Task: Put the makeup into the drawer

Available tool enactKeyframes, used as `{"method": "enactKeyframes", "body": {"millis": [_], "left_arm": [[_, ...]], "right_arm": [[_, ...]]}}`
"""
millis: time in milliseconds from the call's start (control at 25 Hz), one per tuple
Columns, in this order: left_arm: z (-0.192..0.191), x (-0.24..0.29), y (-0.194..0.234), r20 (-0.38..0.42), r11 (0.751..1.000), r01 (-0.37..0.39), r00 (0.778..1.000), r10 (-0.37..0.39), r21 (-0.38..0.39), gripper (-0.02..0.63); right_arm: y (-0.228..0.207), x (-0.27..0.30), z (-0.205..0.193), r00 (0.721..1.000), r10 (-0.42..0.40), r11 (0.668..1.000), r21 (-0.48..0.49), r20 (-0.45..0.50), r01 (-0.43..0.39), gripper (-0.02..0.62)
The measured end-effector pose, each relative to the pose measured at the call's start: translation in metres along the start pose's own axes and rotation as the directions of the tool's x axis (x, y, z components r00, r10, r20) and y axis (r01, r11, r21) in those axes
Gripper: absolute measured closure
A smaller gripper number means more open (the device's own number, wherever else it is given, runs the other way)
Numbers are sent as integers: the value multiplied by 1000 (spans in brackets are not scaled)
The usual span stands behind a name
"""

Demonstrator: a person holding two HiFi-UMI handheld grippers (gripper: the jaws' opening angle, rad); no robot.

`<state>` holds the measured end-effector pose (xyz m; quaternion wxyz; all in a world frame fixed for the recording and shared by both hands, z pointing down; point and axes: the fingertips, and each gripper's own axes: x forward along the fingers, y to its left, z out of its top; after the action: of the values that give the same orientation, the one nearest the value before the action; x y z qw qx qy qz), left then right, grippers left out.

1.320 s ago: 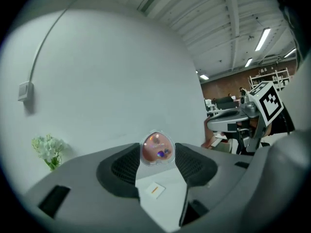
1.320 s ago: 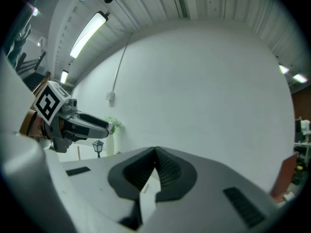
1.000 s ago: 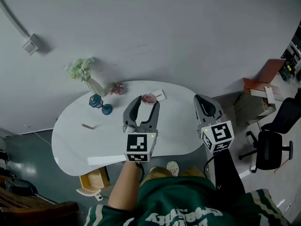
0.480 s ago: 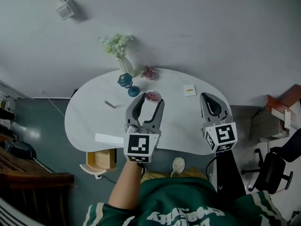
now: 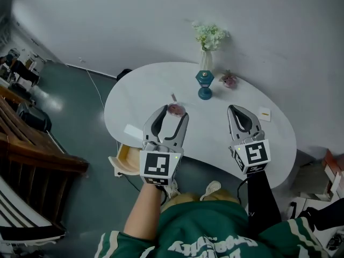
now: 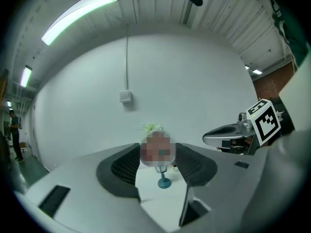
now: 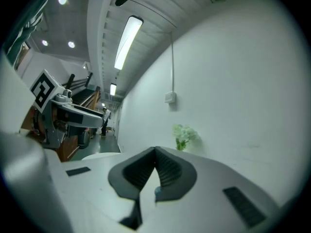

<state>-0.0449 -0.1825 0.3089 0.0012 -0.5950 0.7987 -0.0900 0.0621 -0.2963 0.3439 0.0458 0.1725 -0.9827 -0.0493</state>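
You have the makeup (image 5: pixel 176 109) pinched between the tips of your left hand-held gripper (image 5: pixel 173 114), and from the head view it reads only as a small pink round thing. In the left gripper view a mosaic patch lies over it, so its shape and face cannot be made out there. Your right hand-held gripper (image 7: pixel 155 154) has its jaws pressed together with nothing between them. The drawer (image 5: pixel 122 159) stands open below and to the left of your left hand-held gripper. Only its pale wooden front part shows, because the rest runs back under the counter (image 5: pixel 140 98). A flat white piece (image 5: pixel 131 129) lies on the counter just left of that hand-held gripper, near the edge above the drawer, and what it is cannot be told. A thin short strip (image 5: pixel 173 97) lies just ahead of the makeup. Further ahead, between your two hand-held grippers, stands a blue stand (image 5: pixel 205 84). A vase of pale flowers (image 5: pixel 208 47) stands behind it by the wall, and a small pink ornament (image 5: pixel 229 79) sits to its right. A small card (image 5: pixel 264 112) lies right of your right hand-held gripper's tips. The counter ahead and left of your left hand-held gripper is bare up to its rounded rim. Left of the drawer there is open floor (image 5: pixel 80 117), with dark wooden furniture (image 5: pixel 32 160) well beyond it.
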Motion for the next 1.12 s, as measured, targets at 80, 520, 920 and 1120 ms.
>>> {"method": "enactKeyframes", "body": {"millis": [80,520,920,1120], "left_arm": [[-6,-17,31,-8,999,-43,999,43,-4,376],[-45,-110,192,-64,976,-219,974,218,-11,375],[-99,-188,300,-143,944,-331,933,329,14,376],[-119,-208,320,-167,945,-327,931,325,12,376]], "right_arm": [[31,23,8,999,51,999,-3,10,-51,591],[208,131,35,960,277,960,19,39,-278,591],[338,200,40,915,399,914,49,56,-402,591],[381,214,31,897,441,896,48,24,-442,591]]}}
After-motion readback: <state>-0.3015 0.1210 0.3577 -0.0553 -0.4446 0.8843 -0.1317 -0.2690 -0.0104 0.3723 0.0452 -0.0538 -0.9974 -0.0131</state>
